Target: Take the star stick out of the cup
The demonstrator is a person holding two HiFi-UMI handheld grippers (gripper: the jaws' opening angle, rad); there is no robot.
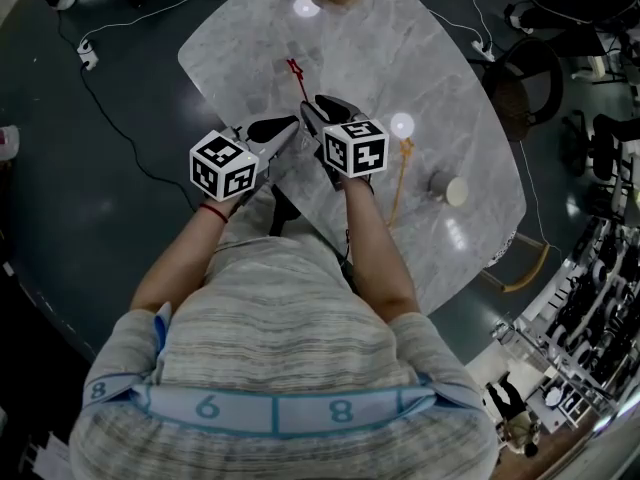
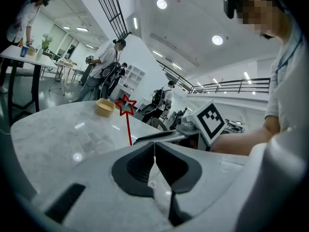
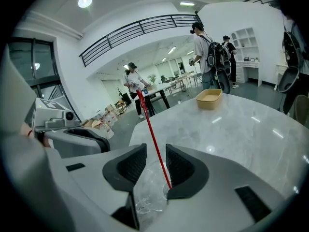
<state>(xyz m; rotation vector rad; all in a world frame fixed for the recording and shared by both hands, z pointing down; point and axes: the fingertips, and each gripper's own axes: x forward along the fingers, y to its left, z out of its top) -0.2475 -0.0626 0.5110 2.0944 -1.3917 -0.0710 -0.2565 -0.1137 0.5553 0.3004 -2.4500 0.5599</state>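
The right gripper (image 3: 155,154) is clamping the clear cup (image 3: 145,197) at bottom centre, its jaws narrowly apart and the star stick (image 3: 150,129) rising out of it. The left gripper (image 2: 154,151) is sitting closed and empty. Extraction seems to be pending: the left needs opening, then pinching the shaft and lifting. Only the right gripper view is showing the cup, while the left gripper view is showing the star (image 2: 126,105) at upper left.
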